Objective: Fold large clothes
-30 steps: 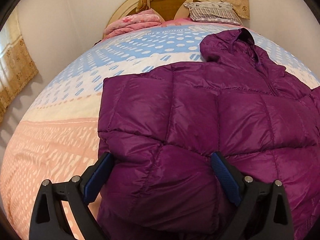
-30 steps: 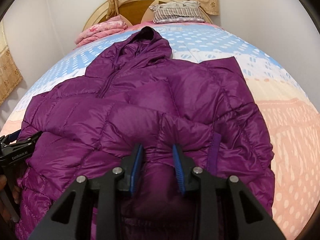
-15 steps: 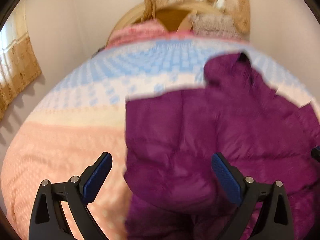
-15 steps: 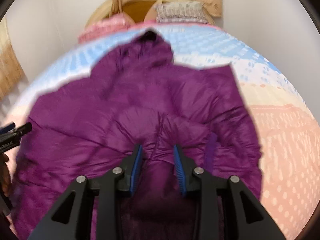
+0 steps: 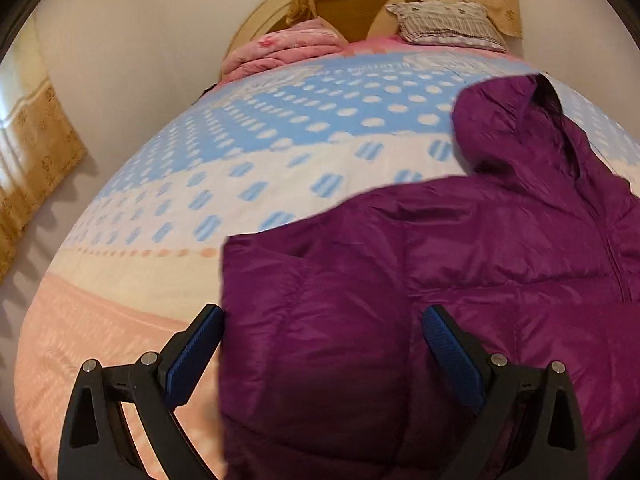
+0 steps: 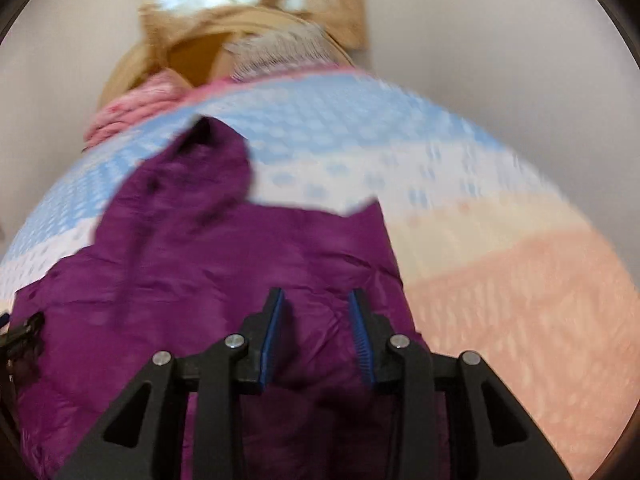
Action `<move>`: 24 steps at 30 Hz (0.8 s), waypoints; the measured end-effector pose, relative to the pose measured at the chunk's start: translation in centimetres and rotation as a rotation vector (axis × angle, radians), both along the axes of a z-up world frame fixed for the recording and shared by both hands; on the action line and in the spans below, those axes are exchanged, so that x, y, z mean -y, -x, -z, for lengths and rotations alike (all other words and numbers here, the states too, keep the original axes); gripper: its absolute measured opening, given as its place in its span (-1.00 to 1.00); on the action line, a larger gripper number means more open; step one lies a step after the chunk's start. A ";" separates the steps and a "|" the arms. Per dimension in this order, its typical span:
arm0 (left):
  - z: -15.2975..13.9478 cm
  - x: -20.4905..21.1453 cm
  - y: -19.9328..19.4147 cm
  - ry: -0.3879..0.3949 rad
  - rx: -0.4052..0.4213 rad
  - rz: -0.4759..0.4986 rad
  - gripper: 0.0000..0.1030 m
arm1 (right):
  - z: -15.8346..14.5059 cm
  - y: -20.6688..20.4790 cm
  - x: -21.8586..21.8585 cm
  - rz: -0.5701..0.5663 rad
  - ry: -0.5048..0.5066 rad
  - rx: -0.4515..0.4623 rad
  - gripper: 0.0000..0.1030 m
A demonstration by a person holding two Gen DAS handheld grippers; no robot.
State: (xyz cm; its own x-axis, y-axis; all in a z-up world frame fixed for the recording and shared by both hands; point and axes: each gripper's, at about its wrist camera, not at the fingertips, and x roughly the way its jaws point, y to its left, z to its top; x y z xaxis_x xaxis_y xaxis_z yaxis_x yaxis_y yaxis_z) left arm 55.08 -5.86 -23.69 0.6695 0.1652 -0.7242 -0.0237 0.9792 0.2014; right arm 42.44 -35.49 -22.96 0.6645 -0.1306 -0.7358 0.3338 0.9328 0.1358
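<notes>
A purple hooded puffer jacket point(image 5: 460, 264) lies spread on the bed, hood toward the headboard. My left gripper point(image 5: 322, 344) hangs wide open over the jacket's left side; its left pad is just off the jacket's edge, above the bedspread, and its right pad is over the padding. In the blurred right wrist view the jacket point(image 6: 224, 264) fills the lower left. My right gripper point(image 6: 316, 328) is narrowly set, with a bunched ridge of the jacket pinched between its blue pads near the right edge. The left gripper's tip point(image 6: 24, 332) shows at the far left of that view.
The bedspread point(image 5: 280, 168) is blue-dotted at the far end and peach point(image 6: 520, 300) near me. A folded pink quilt point(image 5: 288, 48), a striped pillow point(image 5: 448, 24) and a round wooden headboard sit at the head. Walls stand close on both sides; a curtain point(image 5: 36, 148) hangs left.
Both hands moved sideways over the bed. The jacket's left edge now sits just inside the left pad instead of under it. The right view has swung right and rolled, with the fabric still between its pads.
</notes>
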 end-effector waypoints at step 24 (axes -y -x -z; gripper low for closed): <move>-8.4 2.9 -9.8 0.164 0.000 0.139 0.94 | -5.8 -8.6 1.8 -0.187 -0.085 0.047 0.34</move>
State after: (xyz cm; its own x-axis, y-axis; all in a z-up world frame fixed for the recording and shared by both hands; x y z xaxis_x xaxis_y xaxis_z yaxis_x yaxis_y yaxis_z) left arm 64.90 -8.78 -15.27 0.6777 -0.0483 -0.7337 0.1134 0.9928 0.0394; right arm 50.99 -37.25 -17.13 0.7051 0.0595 -0.7066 0.1474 0.9624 0.2281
